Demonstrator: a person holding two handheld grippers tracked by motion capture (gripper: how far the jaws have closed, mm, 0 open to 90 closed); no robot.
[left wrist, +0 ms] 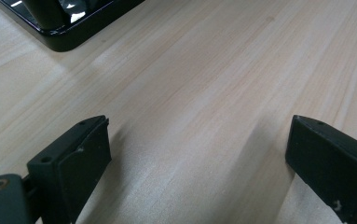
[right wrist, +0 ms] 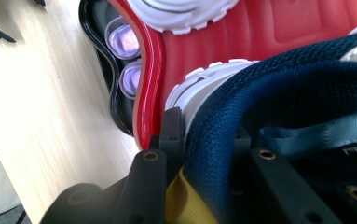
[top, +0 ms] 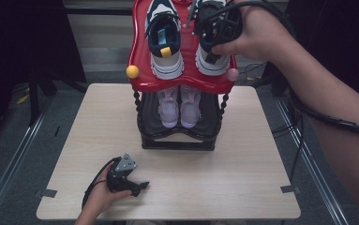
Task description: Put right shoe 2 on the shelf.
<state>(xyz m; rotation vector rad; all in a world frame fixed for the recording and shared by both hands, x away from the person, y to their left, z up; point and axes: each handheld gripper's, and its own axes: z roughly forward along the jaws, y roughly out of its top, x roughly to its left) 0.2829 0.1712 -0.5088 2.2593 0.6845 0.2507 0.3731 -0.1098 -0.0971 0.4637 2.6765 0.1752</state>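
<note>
Navy collar of the right sneaker is clamped by the right gripper, heel toward the person; left gripper lies released

- Right sneaker: white sole, navy mesh collar, yellow heel tab. Sits upright on the red top shelf of the shoe rack, right side, heel toward the person, heel collar pinched between black jaws.
- Left sneaker: same pair, upright just beside it, laces loose, nothing touching it.
</note>
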